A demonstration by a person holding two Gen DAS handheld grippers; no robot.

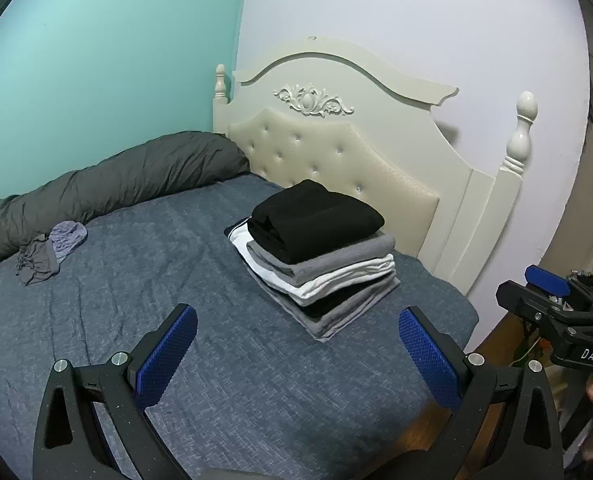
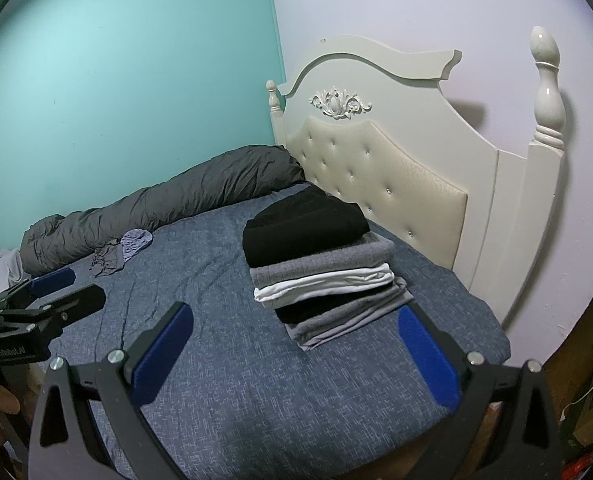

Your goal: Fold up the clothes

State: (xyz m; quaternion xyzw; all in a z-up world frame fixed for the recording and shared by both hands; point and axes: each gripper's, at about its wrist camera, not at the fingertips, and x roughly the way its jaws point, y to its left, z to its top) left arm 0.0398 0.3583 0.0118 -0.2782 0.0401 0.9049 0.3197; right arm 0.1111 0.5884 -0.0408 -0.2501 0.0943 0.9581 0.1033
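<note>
Both grippers spread, empty: left gripper (image 1: 296,356), right gripper (image 2: 296,354), above bed (image 1: 224,360) near edge. Crumpled grey garment (image 1: 50,252) unfolded at far edge, beside rolled duvet (image 1: 108,188); up-left, nearer left gripper. Folded stack (image 1: 316,256) by headboard.

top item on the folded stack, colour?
Black folded garment on top; clearest in the left wrist view.

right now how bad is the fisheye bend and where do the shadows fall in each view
Left wrist view: strong barrel distortion, dark corners, the headboard bows; its post casts a soft shadow on the wall to the right. Right wrist view: same curving, the post's shadow again falls rightward; the folded stack is sharp, with a dim patch on the bedsheet near the lens.
</note>
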